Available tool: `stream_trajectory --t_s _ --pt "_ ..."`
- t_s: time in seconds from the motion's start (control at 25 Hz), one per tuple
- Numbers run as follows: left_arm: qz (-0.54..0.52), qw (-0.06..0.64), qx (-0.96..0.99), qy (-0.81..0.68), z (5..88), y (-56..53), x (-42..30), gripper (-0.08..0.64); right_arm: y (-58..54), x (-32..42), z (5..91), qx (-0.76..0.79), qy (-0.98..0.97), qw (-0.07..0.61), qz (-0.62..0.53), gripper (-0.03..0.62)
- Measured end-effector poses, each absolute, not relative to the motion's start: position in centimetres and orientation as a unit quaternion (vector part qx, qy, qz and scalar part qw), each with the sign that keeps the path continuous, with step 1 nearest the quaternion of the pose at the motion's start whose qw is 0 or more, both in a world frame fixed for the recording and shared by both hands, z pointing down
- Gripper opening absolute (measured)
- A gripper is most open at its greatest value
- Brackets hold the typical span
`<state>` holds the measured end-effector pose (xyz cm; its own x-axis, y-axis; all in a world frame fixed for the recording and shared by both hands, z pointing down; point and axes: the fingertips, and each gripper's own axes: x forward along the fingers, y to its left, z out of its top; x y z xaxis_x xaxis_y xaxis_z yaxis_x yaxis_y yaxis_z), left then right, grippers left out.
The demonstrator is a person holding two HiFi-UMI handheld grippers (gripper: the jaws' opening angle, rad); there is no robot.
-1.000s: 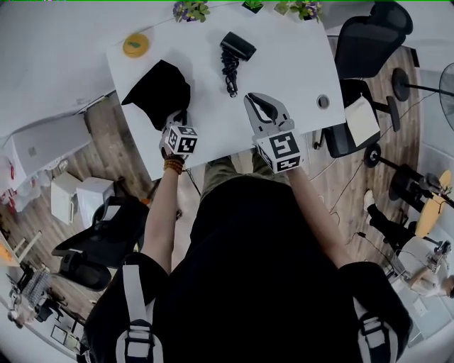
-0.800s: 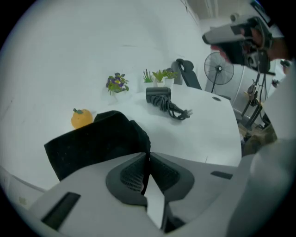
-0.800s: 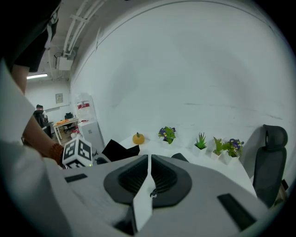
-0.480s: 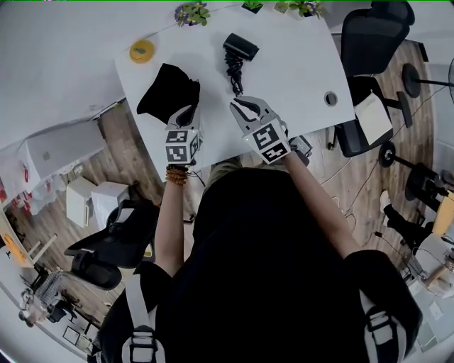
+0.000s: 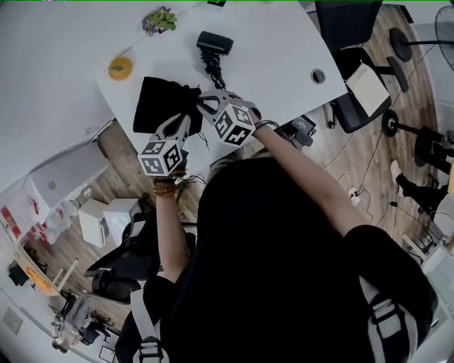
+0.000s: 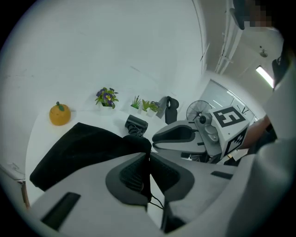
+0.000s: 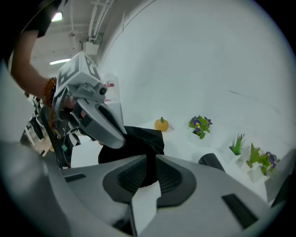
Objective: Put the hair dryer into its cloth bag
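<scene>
The black cloth bag [image 5: 157,101] lies on the white table [image 5: 273,49], left of centre. My left gripper [image 5: 184,120] is shut on the bag's near edge and holds it up; in the left gripper view black cloth [image 6: 88,148] and a thin drawstring sit between the pads [image 6: 134,173]. My right gripper [image 5: 203,106] hovers close beside it at the bag's edge, jaws together, nothing seen pinched; the bag [image 7: 138,139] shows just beyond them. The black hair dryer [image 5: 213,44] with its coiled cord [image 5: 211,67] lies further back on the table.
An orange-shaped ornament [image 5: 120,68] and a small potted plant [image 5: 159,19] stand at the table's far left. A cable hole [image 5: 318,75] is at the right. A black office chair [image 5: 346,21] stands beyond the table's right end.
My left gripper has risen with the bag's edge in it. My right gripper has swung left and down, from over the table's near middle to the bag.
</scene>
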<state>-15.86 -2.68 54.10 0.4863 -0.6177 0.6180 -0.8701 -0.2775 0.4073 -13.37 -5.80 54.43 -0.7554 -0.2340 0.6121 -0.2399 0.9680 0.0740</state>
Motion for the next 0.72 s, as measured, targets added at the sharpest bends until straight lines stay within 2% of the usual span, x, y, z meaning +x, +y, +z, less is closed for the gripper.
stream_trajectory --t_s 0.12,0.2,0.48,0.6,0.72 --pt "0.196 0.366 0.788 -0.455 54.8 -2.2 -14.6 0.043 -4.5 -14.1 55.3 0.094 -0.932 0.348 -0.045 0.099" --pt "0.2 0.367 0.786 -0.455 55.1 -1.9 -14.1 0.043 -3.9 -14.0 55.7 0.085 -0.933 0.348 -0.042 0.1" --pt "0.167 0.375 0.787 -0.461 54.6 -3.2 -14.7 0.043 -9.2 -8.5 57.0 0.172 -0.924 0.34 0.03 0.122" --pt "0.147 0.387 0.781 -0.467 54.4 -3.6 -14.9 0.043 -13.2 -5.6 58.1 0.244 -0.905 0.333 0.097 0.14" --pt "0.141 0.392 0.777 -0.472 54.5 -3.9 -14.7 0.043 -16.8 -4.0 59.5 0.305 -0.879 0.3 0.21 0.236"
